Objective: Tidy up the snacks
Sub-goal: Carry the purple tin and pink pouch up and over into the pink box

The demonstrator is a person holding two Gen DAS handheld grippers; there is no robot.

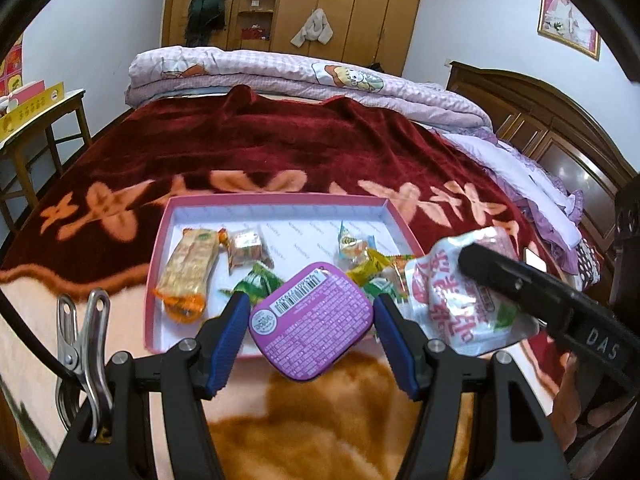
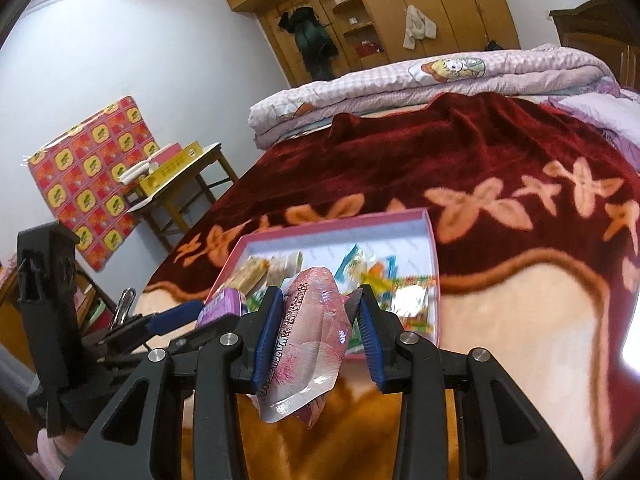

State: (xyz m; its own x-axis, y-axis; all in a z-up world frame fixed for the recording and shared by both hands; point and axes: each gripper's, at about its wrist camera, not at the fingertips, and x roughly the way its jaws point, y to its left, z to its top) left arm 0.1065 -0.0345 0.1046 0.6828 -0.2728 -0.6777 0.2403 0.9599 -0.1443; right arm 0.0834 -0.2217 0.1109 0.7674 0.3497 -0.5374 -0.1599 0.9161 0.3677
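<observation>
A pink-rimmed shallow box point(image 1: 157, 256) lies on the bed and holds several wrapped snacks, among them a long cracker pack point(image 1: 188, 272) and small candies point(image 1: 250, 250). My left gripper point(image 1: 312, 312) is shut on a purple tin point(image 1: 312, 326) with a barcode, held over the box's near edge. My right gripper point(image 2: 316, 316) is shut on a pink and white snack pouch point(image 2: 308, 336), held above the near edge of the box point(image 2: 434, 240). The pouch also shows in the left wrist view point(image 1: 452, 296), at the right of the box. The purple tin shows in the right wrist view point(image 2: 220, 308).
The box rests on a dark red and cream flowered blanket point(image 1: 260, 148). A folded pale quilt point(image 1: 280, 76) lies at the far side of the bed. A small wooden table point(image 1: 44, 120) with boxes stands left of the bed. Wardrobes point(image 1: 340, 4) line the back wall.
</observation>
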